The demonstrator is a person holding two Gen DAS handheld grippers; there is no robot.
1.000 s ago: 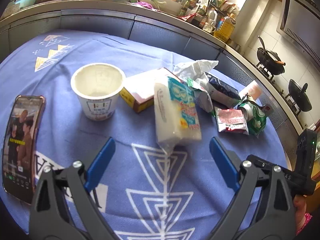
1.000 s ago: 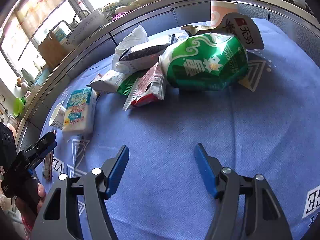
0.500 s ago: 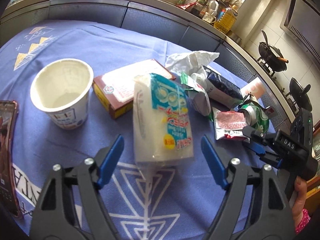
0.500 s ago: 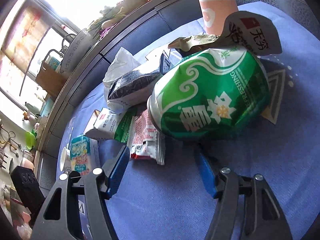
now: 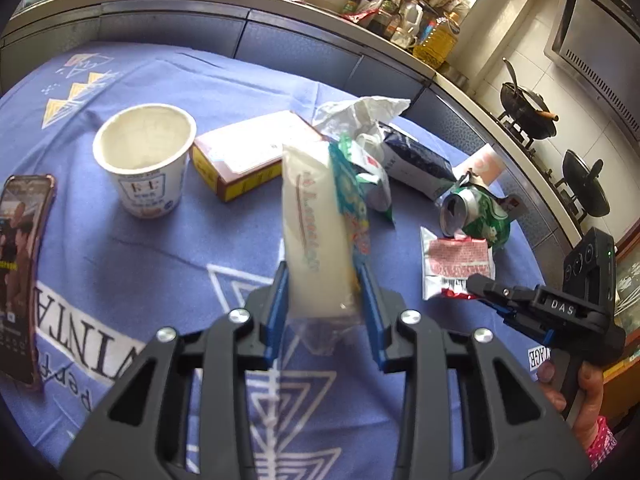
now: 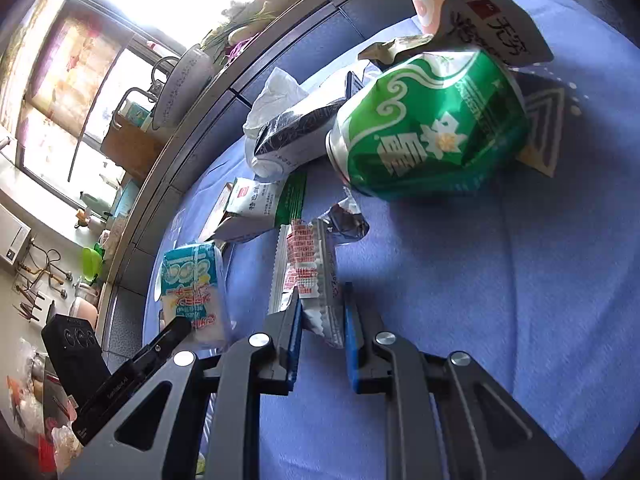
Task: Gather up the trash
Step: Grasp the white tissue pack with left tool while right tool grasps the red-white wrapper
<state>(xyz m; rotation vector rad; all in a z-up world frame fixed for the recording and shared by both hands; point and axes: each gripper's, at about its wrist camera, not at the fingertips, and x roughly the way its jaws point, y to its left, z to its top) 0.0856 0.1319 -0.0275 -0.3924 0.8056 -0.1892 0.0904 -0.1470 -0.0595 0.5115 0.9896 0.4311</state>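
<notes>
A cup (image 5: 144, 160), a box (image 5: 244, 156) and a green can (image 6: 432, 128) sit on the blue table (image 6: 480, 280). The left gripper (image 5: 323, 300) squeezes a white tissue pack (image 5: 312, 232). The right gripper (image 6: 320, 332) pinches a red wrapper (image 6: 308, 264).

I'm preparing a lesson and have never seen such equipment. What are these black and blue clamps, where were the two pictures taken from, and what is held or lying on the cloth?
They are hand-held two-finger grippers, each with a camera looking along its fingers. The left gripper is shut on a tissue pack. The right gripper is shut on a red-and-white wrapper. On the blue tablecloth lie a white paper cup, a flat box, a phone and a crushed green can.
</notes>
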